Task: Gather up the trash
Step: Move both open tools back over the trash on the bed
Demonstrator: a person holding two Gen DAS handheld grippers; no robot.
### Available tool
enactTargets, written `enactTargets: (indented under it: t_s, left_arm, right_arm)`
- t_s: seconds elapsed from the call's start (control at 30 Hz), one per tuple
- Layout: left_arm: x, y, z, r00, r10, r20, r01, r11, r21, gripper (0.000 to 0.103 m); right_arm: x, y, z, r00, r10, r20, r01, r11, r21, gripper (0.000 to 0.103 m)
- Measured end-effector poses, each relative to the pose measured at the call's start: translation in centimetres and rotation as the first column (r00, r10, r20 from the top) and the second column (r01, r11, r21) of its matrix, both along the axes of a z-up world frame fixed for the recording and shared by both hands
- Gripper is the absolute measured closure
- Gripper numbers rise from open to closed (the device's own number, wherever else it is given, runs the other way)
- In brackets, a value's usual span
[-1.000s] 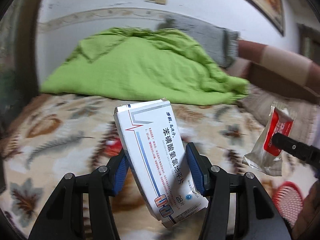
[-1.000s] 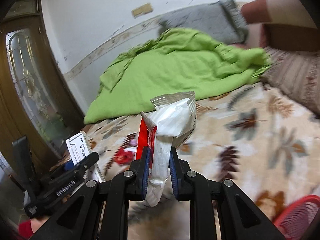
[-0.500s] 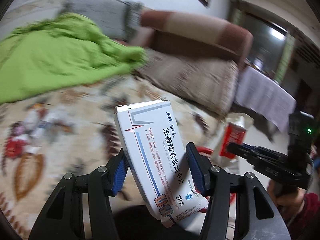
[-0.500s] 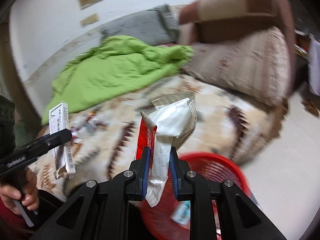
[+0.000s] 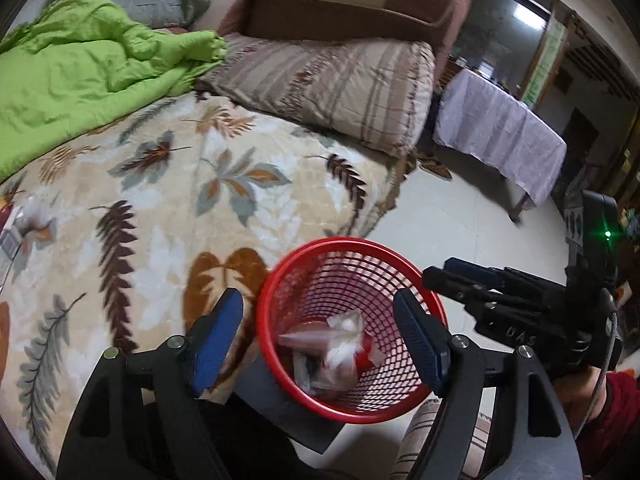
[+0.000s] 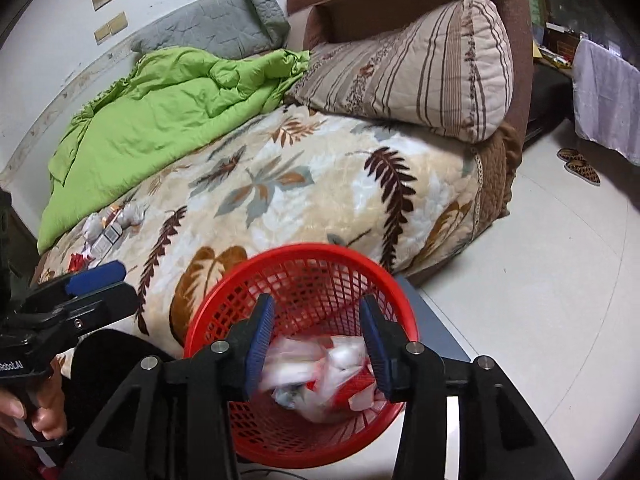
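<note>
- Above the red basket point(image 5: 352, 322), beside the bed, both grippers are found spread and empty: the left gripper point(image 5: 320, 336) and the right gripper point(image 6: 316, 344) have just been opening, and nothing is pressed between the pads of either.
- A second ago a white medicine box was pinched in the left jaws and a red-and-white wrapper in the right; neither is held now. Blurred wrappers point(image 6: 320, 376) are seen inside the basket, so both items are judged to have been dropped in; the box itself cannot be made out.
- This pair of items is judged as collected. The task is judged unfinished, as noted below.
- In the right wrist view, further litter point(image 6: 106, 232) is recorded on the leaf-patterned blanket point(image 6: 320, 184) near the green quilt point(image 6: 168, 112), well apart from the basket. The left wrist view shows only a blurred trace at its left edge.
- In the left wrist view the right gripper is seen from the side; a cloth-covered table point(image 5: 500, 128) is also shown.
</note>
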State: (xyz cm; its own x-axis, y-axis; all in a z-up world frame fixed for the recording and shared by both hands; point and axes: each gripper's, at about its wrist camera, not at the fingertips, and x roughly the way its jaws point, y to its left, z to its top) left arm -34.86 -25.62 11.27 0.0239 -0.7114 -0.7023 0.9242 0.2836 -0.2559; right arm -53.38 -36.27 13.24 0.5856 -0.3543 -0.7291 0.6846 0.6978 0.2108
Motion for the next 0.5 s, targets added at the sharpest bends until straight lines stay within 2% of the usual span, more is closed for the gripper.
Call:
enactTargets:
  t_s: [0.1,0.27,0.4,0.5]
  left_arm:
    - [1.5,1.4,0.3,0.999,0.049,-0.019,-0.049,0.999,-0.010,0.027]
    - [4.8,4.7,0.6,0.986,0.169,0.015,-0.168,0.986,-0.010,0.027]
    - [7.9,7.7,0.8,0.960,0.278,0.035,-0.278,0.960,-0.022,0.027]
    - [10.7,10.3,0.7,0.931,0.364,0.026,-0.363,0.931,-0.026,0.027]
  right_arm:
    - [1.4,0.5,0.4,0.999,0.033,0.024,-0.033,0.999,0.010,0.055]
    - [5.3,2.7,0.7,0.991,0.129,0.046,-0.129,0.992,0.011,0.055]
    - [9.1,5.0,0.6,0.973,0.223,0.055,-0.224,0.974,0.021,0.055]
    - [12.0,6.6,0.6,0.957,0.283,0.058,-0.285,0.958,0.023,0.053]
